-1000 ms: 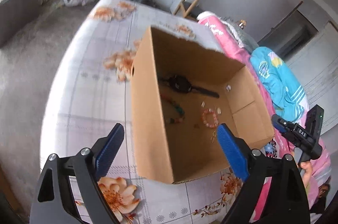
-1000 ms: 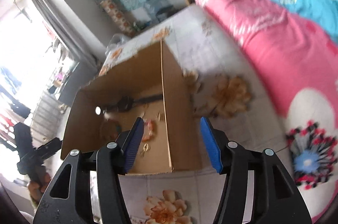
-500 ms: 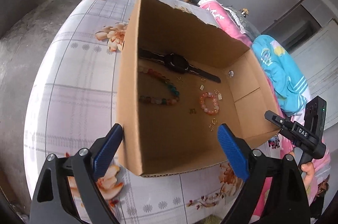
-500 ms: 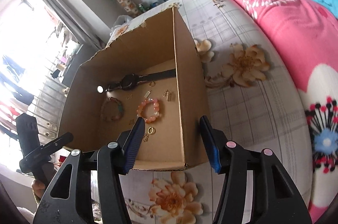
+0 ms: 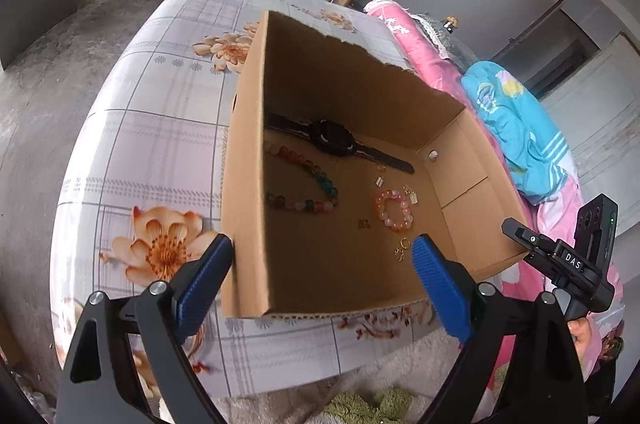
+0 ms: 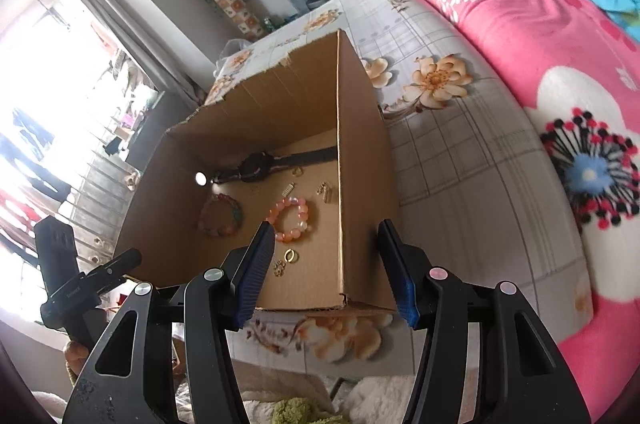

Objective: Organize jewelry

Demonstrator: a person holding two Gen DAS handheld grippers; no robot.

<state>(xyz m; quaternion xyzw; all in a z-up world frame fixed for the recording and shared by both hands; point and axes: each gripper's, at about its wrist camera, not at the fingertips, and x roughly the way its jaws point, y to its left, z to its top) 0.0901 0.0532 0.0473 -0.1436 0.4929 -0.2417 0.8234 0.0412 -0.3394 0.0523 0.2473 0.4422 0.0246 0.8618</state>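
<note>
The jewelry lies loose on the floor of an open cardboard box (image 5: 256, 152) that stands on a floral tablecloth (image 5: 160, 144). A black wristwatch (image 5: 332, 138) stretches along the far wall. Nearer the box's left wall curls a multicolour bead bracelet (image 5: 310, 190), and a pink bead bracelet (image 5: 394, 210) sits toward the right wall, with small gold pieces (image 5: 402, 248) scattered just beside it (too small to tell whether they are earrings or charms).

Compared with half a second ago, the box sits slightly farther off in the left wrist view, and more of the cloth shows in front of it; the items inside have kept their places.

The left gripper (image 5: 322, 260) hangs in front of the box's near edge with its blue pads spread wide, holding nothing. The right gripper (image 6: 326, 252) is likewise wide apart and empty, straddling the box's right wall without visibly touching it. A pink quilt (image 6: 520, 36) lies to the right of the table.
</note>
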